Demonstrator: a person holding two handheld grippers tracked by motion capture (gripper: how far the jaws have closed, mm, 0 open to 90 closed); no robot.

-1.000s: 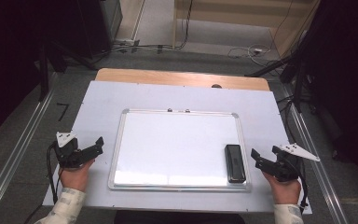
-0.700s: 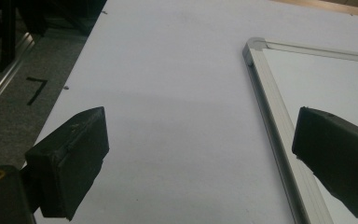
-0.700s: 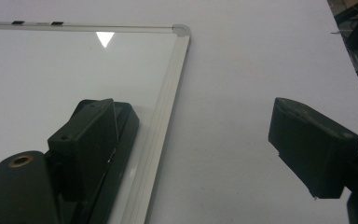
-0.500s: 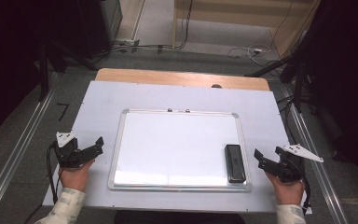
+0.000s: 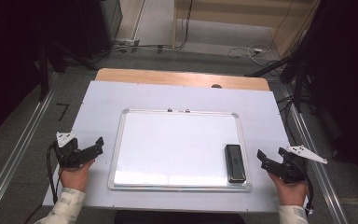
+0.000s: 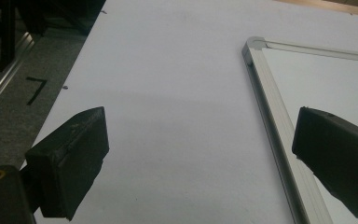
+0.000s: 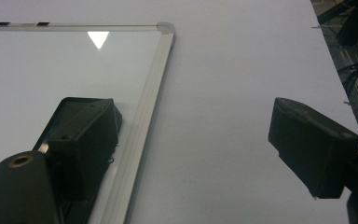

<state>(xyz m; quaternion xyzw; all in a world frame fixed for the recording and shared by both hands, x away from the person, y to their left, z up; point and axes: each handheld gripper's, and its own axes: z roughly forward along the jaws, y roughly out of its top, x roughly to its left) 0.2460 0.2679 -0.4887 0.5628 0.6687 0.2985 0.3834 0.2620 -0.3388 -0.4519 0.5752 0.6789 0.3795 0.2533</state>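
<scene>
The black rectangular eraser (image 5: 235, 163) lies on the aluminium-framed whiteboard (image 5: 179, 144), at its right edge near the desk's front. The right gripper (image 5: 266, 160) and left gripper (image 5: 92, 147) hold nothing, jaws wide. Risk: a jaw catching the raised frame could shift the board.

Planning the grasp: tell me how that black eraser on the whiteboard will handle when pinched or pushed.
The eraser is a low, flat-lying block, so it probably won't roll or tip. It rests on the glossy whiteboard, so a push would likely make it slide easily. It looks small and probably light; the open right gripper beside it seems wide enough to span it.
</scene>
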